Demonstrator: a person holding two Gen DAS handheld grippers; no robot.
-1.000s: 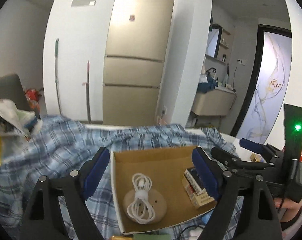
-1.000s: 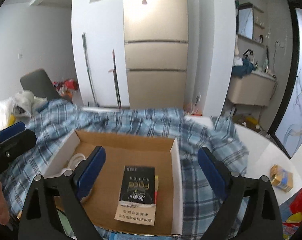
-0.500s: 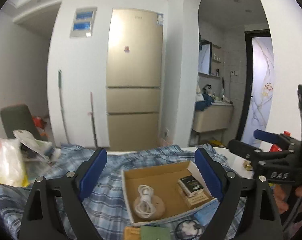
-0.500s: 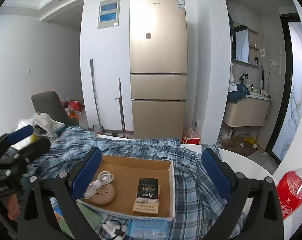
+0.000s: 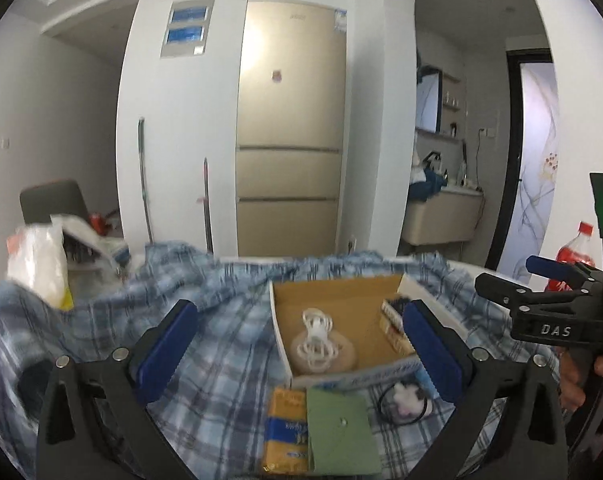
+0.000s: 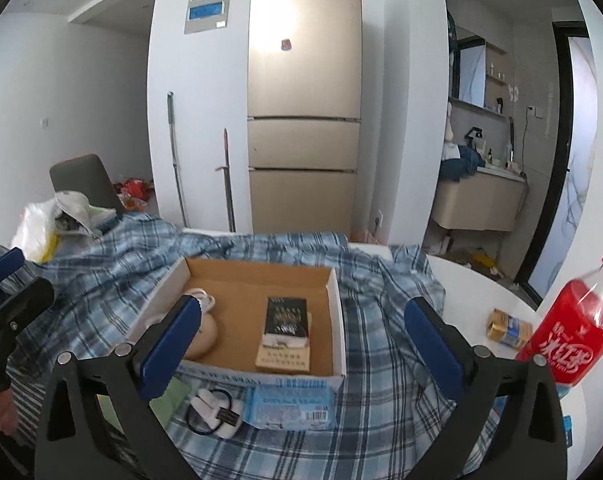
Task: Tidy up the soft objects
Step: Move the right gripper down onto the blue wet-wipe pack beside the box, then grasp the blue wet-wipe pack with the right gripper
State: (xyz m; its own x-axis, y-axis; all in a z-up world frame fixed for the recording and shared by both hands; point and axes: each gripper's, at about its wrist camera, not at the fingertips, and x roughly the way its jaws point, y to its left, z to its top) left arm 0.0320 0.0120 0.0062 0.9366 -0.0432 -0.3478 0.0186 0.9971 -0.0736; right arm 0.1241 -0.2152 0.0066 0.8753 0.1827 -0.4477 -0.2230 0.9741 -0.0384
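A blue plaid cloth [image 5: 221, 344] [image 6: 381, 360] covers the table. On it stands an open cardboard box [image 5: 341, 292] [image 6: 257, 280] holding a coiled white cable on a round beige pad [image 5: 317, 344] and dark and tan card packs [image 6: 285, 332]. In front of the box lie a yellow tissue pack [image 5: 285, 432], a green pouch [image 5: 341, 436], a blue wipes pack [image 6: 289, 400] and a white hair tie [image 6: 217, 408]. My left gripper [image 5: 297, 352] and right gripper [image 6: 301, 344] are both open and empty, held above the near edge.
A red soda bottle [image 6: 573, 332] and a small gold pack [image 6: 509, 328] stand on the white table at right. A white plastic bag [image 5: 41, 264] sits at left. A beige fridge [image 5: 289, 140] and a grey chair [image 6: 85, 180] are behind.
Both grippers have pulled back and up from the box, so the items in front of it now show. Both stay open.
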